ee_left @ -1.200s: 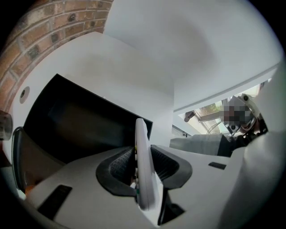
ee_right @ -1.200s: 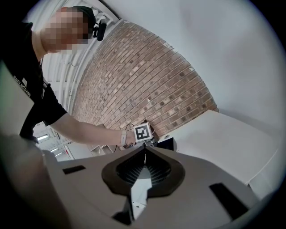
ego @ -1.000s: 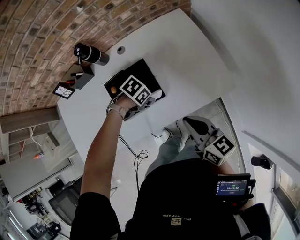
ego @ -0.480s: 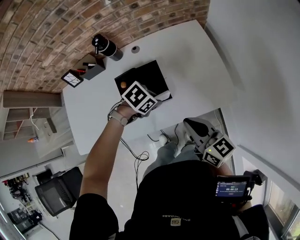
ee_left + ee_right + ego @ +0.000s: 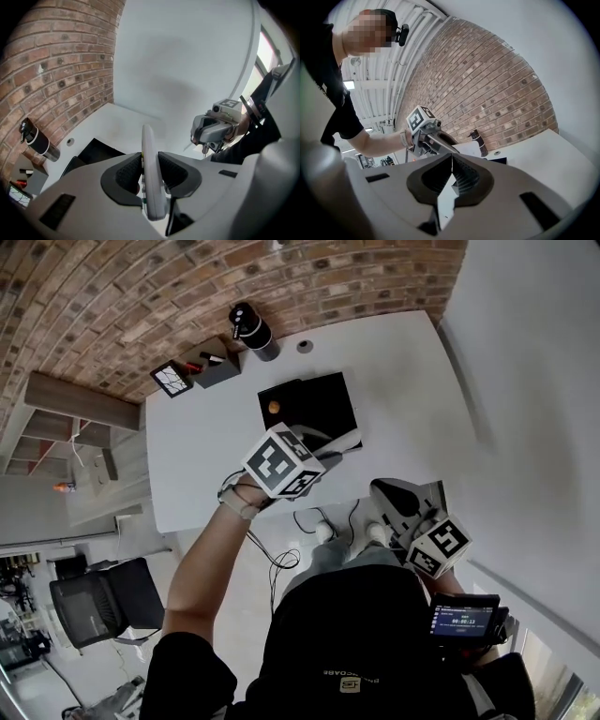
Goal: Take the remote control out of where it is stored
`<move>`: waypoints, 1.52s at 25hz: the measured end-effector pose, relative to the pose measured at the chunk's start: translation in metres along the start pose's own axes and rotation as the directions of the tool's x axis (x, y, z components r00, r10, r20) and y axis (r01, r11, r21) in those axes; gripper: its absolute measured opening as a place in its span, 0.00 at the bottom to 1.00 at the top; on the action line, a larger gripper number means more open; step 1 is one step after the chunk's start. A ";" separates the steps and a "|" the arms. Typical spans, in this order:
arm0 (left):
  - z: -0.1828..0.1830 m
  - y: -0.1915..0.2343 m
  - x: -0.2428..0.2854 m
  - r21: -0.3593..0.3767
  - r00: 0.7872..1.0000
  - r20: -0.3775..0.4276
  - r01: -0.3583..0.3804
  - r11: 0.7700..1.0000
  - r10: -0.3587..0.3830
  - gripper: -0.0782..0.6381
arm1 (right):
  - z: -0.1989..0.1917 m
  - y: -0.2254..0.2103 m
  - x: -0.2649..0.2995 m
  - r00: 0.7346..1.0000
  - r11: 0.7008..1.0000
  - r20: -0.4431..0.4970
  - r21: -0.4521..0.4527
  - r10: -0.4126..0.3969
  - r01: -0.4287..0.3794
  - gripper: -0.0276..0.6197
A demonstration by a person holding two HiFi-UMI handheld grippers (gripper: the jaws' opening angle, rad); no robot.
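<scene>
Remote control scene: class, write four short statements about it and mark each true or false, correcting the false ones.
1. The left gripper clamps the remote control. True.
2. The right gripper holds a pen. False: it is shut on nothing.
3. The remote control lies on the floor. False: it is held up over the white table.
4. A black bottle stands by the brick wall. True.

Bright even light, soft shadows, heavy fisheye bending, dark corners, sharp focus
</scene>
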State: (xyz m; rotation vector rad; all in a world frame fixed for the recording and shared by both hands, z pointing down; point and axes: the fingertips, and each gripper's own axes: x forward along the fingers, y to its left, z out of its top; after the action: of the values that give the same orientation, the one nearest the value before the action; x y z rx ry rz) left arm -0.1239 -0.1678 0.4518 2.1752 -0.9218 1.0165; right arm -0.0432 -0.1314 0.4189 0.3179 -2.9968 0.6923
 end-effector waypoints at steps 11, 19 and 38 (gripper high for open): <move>0.011 -0.010 -0.086 -0.101 0.950 0.282 -0.113 0.988 0.137 0.27 | 0.044 0.031 0.029 0.995 0.988 0.015 -0.115 0.103 -0.101 0.05; 0.018 -0.032 -0.148 -0.182 0.811 0.516 -0.211 0.960 0.276 0.27 | 0.080 0.052 0.043 0.985 0.971 0.051 -0.185 0.163 -0.151 0.05; -0.035 -0.069 -0.243 -0.389 0.426 0.736 -0.368 0.844 0.525 0.27 | 0.104 0.131 0.063 0.936 0.884 0.015 -0.334 0.352 -0.327 0.05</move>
State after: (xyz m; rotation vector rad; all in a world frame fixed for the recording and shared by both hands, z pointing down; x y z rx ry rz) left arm -0.2010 -0.0170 0.2606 2.2715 -2.0404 -0.0393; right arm -0.1329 -0.0744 0.2751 -0.2105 -3.1982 0.1832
